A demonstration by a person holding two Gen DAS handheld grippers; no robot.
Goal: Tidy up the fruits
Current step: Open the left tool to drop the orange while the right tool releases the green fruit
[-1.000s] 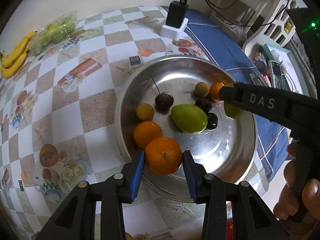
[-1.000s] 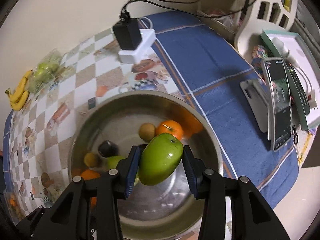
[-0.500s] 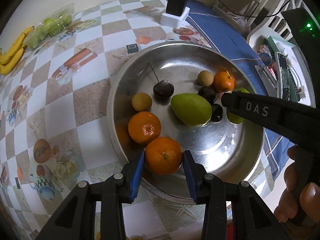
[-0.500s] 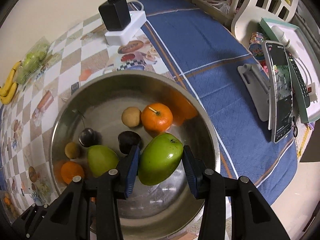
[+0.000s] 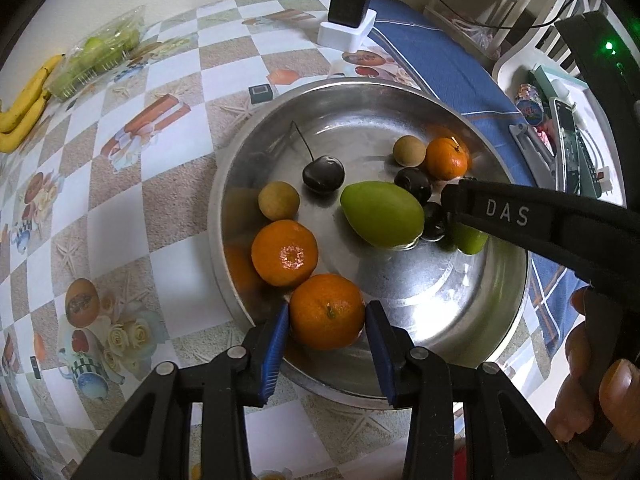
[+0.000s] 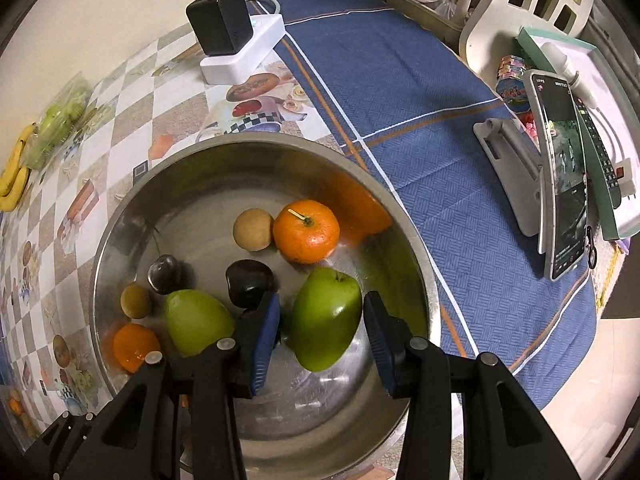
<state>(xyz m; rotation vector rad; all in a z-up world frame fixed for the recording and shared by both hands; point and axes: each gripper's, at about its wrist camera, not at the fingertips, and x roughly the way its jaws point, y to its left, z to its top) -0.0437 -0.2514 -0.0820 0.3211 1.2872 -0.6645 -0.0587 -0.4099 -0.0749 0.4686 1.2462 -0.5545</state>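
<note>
A steel bowl (image 5: 500, 312) (image 6: 280, 144) holds oranges, dark plums, small tan fruits and a green mango (image 5: 382, 214) (image 6: 198, 326). My left gripper (image 5: 326, 322) is shut on an orange (image 5: 326, 312) just inside the bowl's near rim, beside another orange (image 5: 285, 253). My right gripper (image 6: 322, 320) reaches into the bowl from the right; its jaws have spread and the green apple (image 6: 324, 316) sits loosely between them, low in the bowl. In the left wrist view its finger (image 5: 532, 216) hides most of the apple (image 5: 470, 238).
A charger on a white power strip (image 6: 240, 56) stands behind the bowl. Bananas (image 5: 22, 108) and a bag of green fruit (image 5: 96, 56) lie at the far left. A phone on a stand (image 6: 560, 176) and a blue cloth (image 6: 400, 80) are at the right.
Both grippers came down closer to the bowl. The right jaws have widened around the green apple, which now sits lower in the bowl. The left still clamps its orange.
</note>
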